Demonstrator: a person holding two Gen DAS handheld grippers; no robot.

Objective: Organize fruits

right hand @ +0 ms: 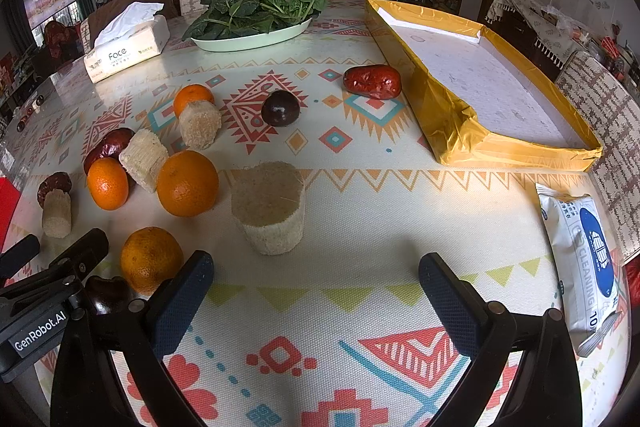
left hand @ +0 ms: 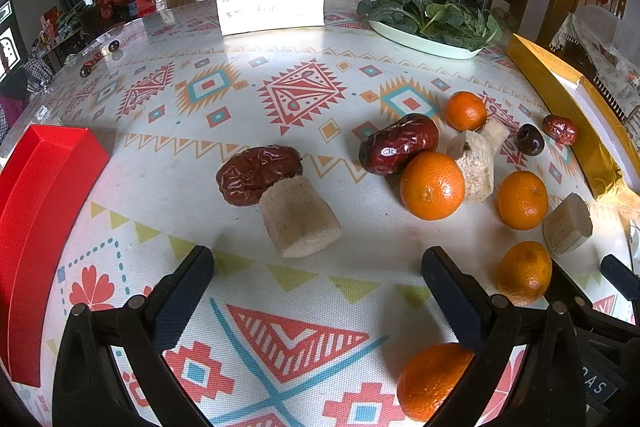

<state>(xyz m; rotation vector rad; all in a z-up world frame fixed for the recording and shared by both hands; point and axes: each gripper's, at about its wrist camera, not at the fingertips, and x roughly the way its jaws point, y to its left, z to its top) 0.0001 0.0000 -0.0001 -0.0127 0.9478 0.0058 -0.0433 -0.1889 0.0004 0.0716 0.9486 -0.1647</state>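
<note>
Loose fruit lies on the patterned tablecloth. Ahead of my open left gripper (left hand: pixel 318 267) stand a pale cut cane piece (left hand: pixel 298 217) and a wrinkled red date (left hand: pixel 256 173) touching it. To the right are a glossy date (left hand: pixel 398 143) and several oranges (left hand: pixel 432 185). My open right gripper (right hand: pixel 316 273) faces another pale cane piece (right hand: pixel 268 207), with an orange (right hand: pixel 187 183) to its left. Farther off sit a dark plum (right hand: pixel 280 108) and a red date (right hand: pixel 372 81). A red tray (left hand: pixel 36 203) is at the left, a gold-rimmed tray (right hand: pixel 480 83) at the right. Both grippers hold nothing.
A tissue box (left hand: pixel 272 7) and a plate of spinach (right hand: pixel 256 31) stand at the back of the table. A pack of cleaning wipes (right hand: pixel 584 267) lies at the right edge. The left gripper's body (right hand: pixel 44 307) shows in the right wrist view. Chairs line the far side.
</note>
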